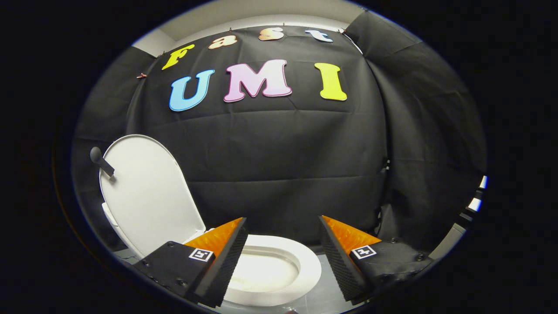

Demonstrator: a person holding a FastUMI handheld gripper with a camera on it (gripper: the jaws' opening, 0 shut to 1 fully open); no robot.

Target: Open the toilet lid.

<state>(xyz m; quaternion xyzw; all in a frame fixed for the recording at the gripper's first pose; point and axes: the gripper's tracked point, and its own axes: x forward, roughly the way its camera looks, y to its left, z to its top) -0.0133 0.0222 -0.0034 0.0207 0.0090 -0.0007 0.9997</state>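
White toilet lid (148, 192) stands raised, upright behind the open bowl (279, 274).

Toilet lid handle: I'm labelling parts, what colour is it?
Dark grey, on the raised white toilet lid; the handle shows best in the gripper view. Gripper open.

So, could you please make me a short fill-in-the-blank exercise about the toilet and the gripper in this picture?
1. The white toilet lid stands ____, leaning back, with a dark handle near its top edge.
2. The gripper holds nothing; its two fingers are spread ____.
3. Between the fingers and just ahead of them lies the white toilet ____.
4. Behind the toilet hangs a ____ cloth wall.

Missing words: raised; open; seat; black
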